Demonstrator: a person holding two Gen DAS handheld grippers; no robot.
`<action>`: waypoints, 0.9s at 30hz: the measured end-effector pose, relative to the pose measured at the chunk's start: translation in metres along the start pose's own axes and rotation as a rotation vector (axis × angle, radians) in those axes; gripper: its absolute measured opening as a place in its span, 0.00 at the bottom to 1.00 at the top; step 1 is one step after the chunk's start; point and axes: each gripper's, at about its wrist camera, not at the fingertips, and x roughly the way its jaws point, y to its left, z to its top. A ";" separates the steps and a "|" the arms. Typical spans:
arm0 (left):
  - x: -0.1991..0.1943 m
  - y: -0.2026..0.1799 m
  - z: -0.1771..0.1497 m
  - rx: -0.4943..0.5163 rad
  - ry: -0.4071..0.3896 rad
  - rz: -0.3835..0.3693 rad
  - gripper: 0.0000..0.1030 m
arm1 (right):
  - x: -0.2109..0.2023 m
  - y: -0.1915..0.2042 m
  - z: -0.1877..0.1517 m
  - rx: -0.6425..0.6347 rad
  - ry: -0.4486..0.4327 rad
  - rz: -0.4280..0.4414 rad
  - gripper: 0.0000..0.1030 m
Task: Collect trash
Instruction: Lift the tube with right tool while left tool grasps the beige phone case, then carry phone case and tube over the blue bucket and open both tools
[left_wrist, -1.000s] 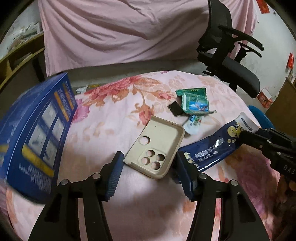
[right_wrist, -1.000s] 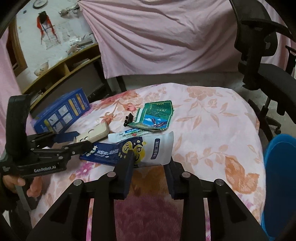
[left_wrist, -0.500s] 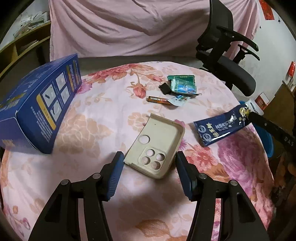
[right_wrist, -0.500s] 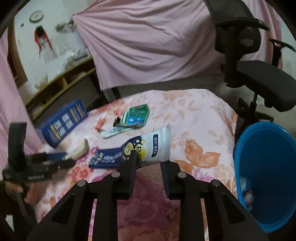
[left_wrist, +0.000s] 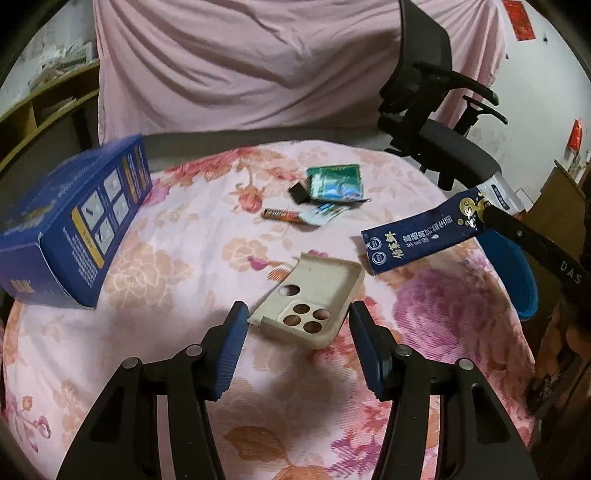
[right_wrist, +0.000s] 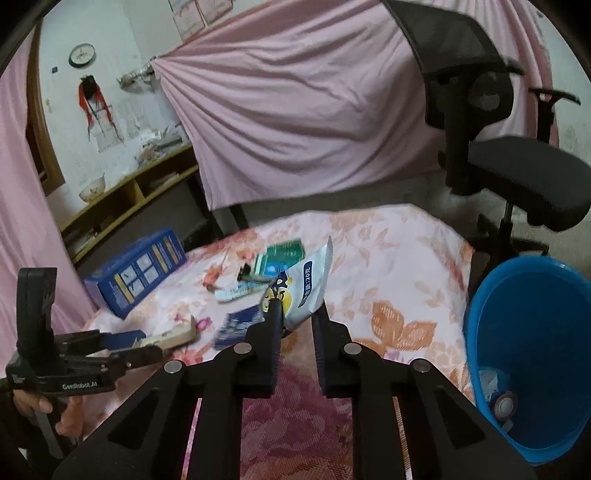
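Since a second earlier we had lifted the blue-and-white wrapper (left_wrist: 436, 230) off the floral cloth (left_wrist: 192, 258); our right gripper (right_wrist: 297, 314) was closing on its white end, long axis slanting down toward the phone case (left_wrist: 314, 295). Our left gripper (left_wrist: 295, 321) held that case, fingers half apart. The blue bin (right_wrist: 535, 350) stood beside the table edge.
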 end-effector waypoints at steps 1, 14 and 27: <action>-0.001 -0.003 0.000 0.006 -0.005 0.004 0.49 | -0.002 0.003 0.000 -0.009 -0.011 -0.007 0.11; -0.020 -0.024 0.005 0.034 -0.103 0.000 0.48 | -0.021 0.002 0.004 0.010 -0.113 0.004 0.08; -0.059 -0.047 0.032 0.055 -0.344 -0.044 0.48 | -0.068 0.006 0.011 -0.016 -0.370 -0.033 0.08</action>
